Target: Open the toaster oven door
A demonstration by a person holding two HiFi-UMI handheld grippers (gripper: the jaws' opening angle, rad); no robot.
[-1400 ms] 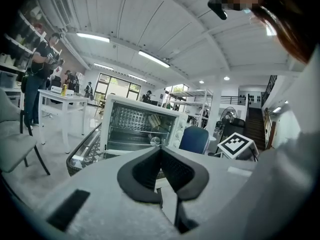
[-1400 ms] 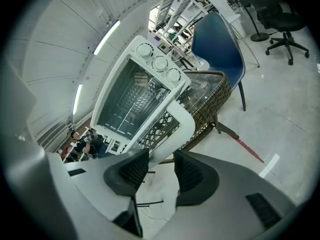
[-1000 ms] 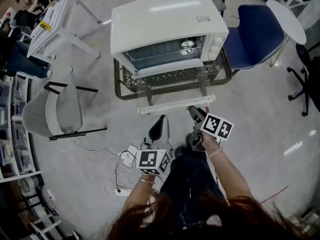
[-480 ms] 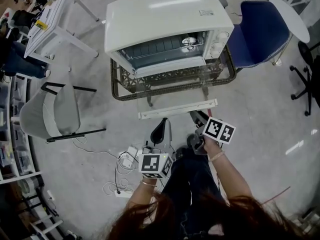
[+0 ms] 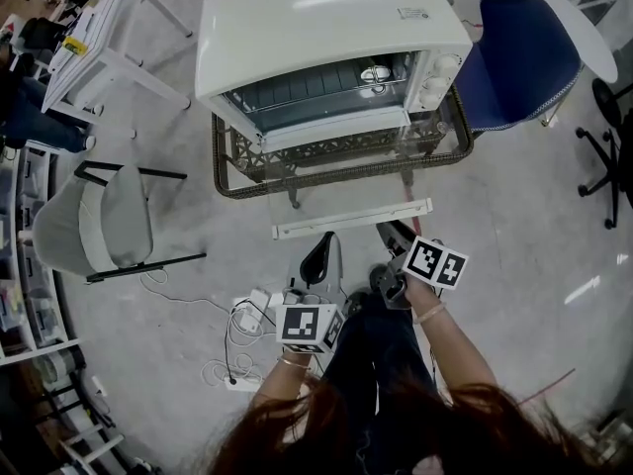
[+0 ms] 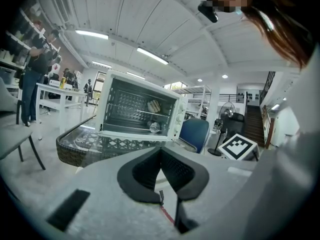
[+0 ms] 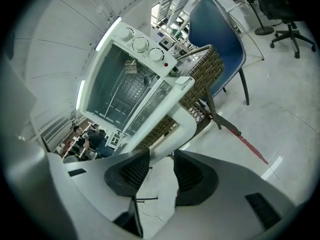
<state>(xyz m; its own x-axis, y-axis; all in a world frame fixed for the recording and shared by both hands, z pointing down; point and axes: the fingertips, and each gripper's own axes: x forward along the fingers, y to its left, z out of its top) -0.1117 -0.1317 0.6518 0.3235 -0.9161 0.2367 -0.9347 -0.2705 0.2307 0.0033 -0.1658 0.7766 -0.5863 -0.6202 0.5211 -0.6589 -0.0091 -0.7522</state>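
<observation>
Grey floor (image 5: 534, 236), wicker table (image 5: 336, 174) — boxy white toaster oven (image 5: 326, 18)

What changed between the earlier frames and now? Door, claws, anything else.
The right claw has sunk with the door handle between its jaws, which have just been closing a little. The door has swung further down, toward the person. The left claw has sunk too, clear of the door. Unchanged: the left claw is shut and empty, and the toaster oven sits on the wicker table.

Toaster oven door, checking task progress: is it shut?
No, the toaster oven door is swung down flat, exposing the rack inside.
</observation>
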